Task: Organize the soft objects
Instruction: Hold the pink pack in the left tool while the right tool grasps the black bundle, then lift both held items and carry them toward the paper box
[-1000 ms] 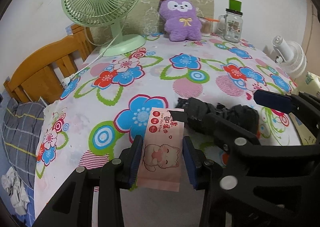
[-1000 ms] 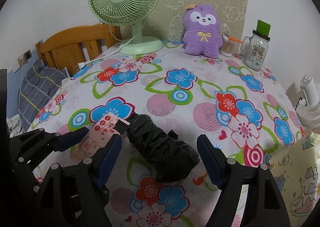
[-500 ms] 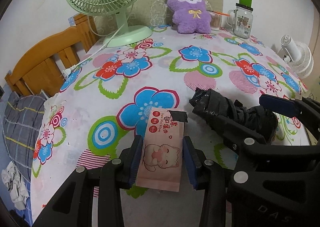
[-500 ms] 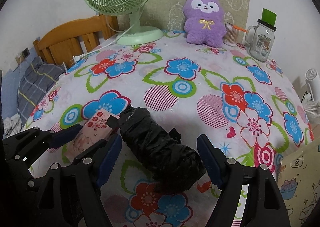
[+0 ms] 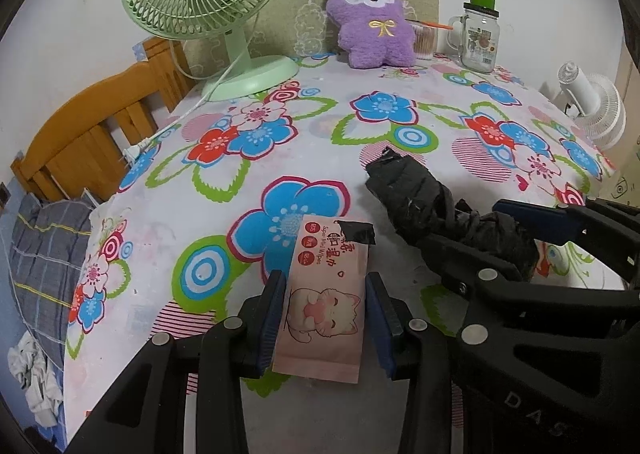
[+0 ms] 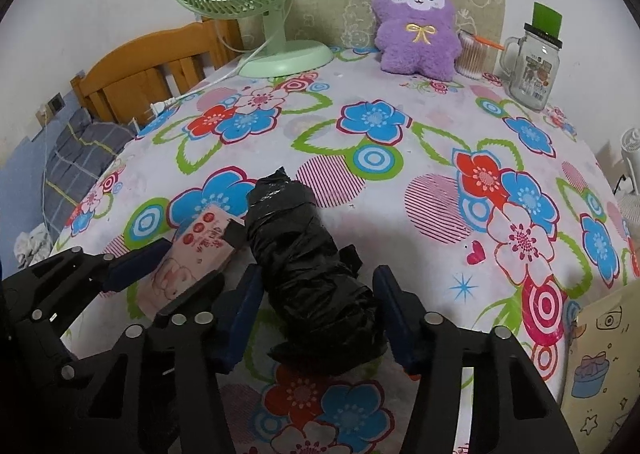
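Note:
A pink wet-wipes pack (image 5: 324,302) with a cat picture lies on the flowered tablecloth (image 5: 280,158). My left gripper (image 5: 326,318) is shut on it, the blue pads touching both sides; the pack also shows in the right wrist view (image 6: 192,258). A black plastic-wrapped bundle (image 6: 308,274) lies beside it to the right. My right gripper (image 6: 316,318) straddles the bundle's near end with its jaws closed to the bundle's sides. The bundle also shows in the left wrist view (image 5: 432,206). A purple plush toy (image 6: 418,22) sits upright at the table's back.
A green desk fan (image 5: 216,10) stands back left, its cord (image 5: 176,122) trailing off the table. A glass jar mug (image 6: 534,66) and a cup of cotton swabs (image 6: 470,56) stand back right. A wooden chair (image 5: 92,138) is left, a white fan (image 5: 592,110) right.
My right gripper's jaws have narrowed from wide open onto the black bundle. Both grippers have risen slightly toward the table. The left gripper keeps hold of the wipes pack.

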Demonstrator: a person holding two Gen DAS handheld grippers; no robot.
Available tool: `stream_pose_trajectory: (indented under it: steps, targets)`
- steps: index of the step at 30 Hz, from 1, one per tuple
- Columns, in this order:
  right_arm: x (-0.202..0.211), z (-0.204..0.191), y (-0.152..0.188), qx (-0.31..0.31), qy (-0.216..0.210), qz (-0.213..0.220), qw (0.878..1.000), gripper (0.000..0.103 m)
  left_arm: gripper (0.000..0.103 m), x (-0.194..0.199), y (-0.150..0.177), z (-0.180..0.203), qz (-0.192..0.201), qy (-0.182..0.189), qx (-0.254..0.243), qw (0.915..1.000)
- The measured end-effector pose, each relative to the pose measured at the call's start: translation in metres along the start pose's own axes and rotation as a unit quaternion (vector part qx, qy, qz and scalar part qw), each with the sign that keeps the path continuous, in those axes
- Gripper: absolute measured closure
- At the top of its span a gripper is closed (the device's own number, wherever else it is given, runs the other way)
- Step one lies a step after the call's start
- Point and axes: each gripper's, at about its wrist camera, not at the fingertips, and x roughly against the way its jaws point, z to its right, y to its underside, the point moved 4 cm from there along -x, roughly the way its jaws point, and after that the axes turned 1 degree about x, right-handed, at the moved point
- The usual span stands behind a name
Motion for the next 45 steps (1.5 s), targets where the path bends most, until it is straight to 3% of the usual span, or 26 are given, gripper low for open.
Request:
stream_pose_trajectory:
  steps: [18, 45]
  targets:
    - [0.03, 0.008, 0.014, -0.002, 0.025, 0.022, 0.999, 0.05, 0.062, 0.022, 0.008, 0.022, 0.009, 0.019, -0.003, 0.9998]
    - [0.11, 0.025, 0.046, -0.023, 0.04, 0.074, 0.996, 0.05, 0.062, 0.091, 0.023, 0.062, 0.057, 0.034, -0.007, 0.9978]
